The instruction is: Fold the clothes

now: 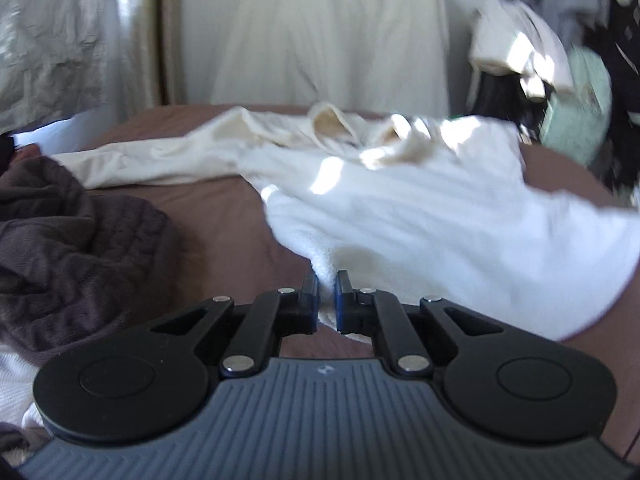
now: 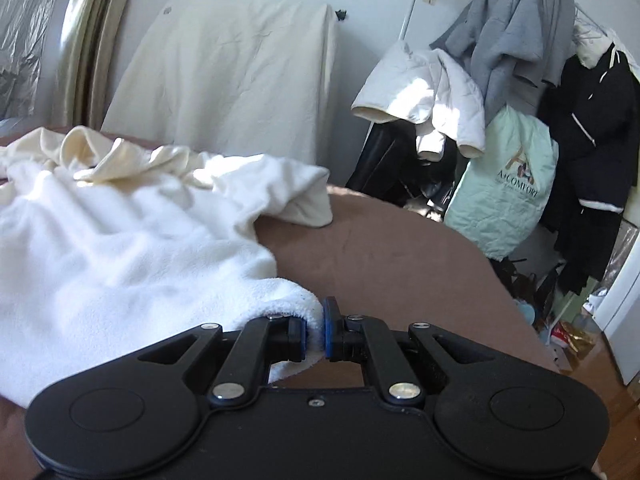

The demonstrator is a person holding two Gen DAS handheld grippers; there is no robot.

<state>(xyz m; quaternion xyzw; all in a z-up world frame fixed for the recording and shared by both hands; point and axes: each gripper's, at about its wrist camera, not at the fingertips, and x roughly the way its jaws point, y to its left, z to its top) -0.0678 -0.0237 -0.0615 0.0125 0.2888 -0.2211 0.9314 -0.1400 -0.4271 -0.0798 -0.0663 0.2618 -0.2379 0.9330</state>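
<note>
Both tongs are clenched on the same cream fleece garment (image 1: 420,216). Seen from the left wrist, the left gripper (image 1: 328,300) has its two blue-padded jaws drawn nearly together with a fold of the garment's near hem pinched between them; a strip of white cloth shows in the narrow gap and just under the pads. Seen from the right wrist, the right gripper (image 2: 316,328) likewise grasps a thick rolled edge of the fleece, the cloth bulging over the left jaw and squeezed against the right one.

The garment lies spread across a brown bed cover (image 2: 400,256), its body running from the near edge, where the grippers hold it, away toward the wall. Its far part is rumpled, with paler cream folds (image 2: 100,156) bunched there, possibly a hood or a turned-out lining, though the blur in the left view makes that hard to settle. One sleeve (image 1: 132,164) stretches out flat to the left across the brown cover; another end (image 2: 304,196) hangs toward the right side of the bed.

A dark grey-brown plush blanket (image 1: 80,240) is heaped on the bed at the left, apart from the fleece. Behind the bed a cream sheet (image 2: 232,72) drapes over something upright against the wall. To the right stands a clothes rack with a white padded jacket (image 2: 432,100), grey tops (image 2: 516,28) and a black coat (image 2: 592,140), and a pale green bag (image 2: 504,196) leans below them
</note>
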